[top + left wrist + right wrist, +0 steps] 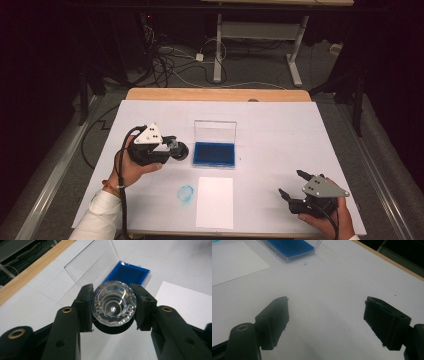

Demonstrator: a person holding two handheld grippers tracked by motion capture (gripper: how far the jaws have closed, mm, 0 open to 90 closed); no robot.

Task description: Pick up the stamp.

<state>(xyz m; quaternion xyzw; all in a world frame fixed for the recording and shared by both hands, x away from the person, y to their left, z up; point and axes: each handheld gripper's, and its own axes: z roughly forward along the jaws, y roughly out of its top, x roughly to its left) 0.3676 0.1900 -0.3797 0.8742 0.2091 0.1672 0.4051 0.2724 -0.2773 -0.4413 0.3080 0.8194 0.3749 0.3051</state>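
I note my left tool clamped on a faceted clear stamp, held above the desk just left of the open blue ink pad, while my right tool rests wide open, empty.

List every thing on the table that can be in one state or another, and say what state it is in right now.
Left gripper: shut on the faceted clear round stamp, held off the table.
Right gripper: open, nothing between its jaws.
Blue ink pad case: open, clear lid standing upright.
White paper sheet: lying flat, unmarked.
Round blue ink print: stamped on the white table cover, beside the sheet.
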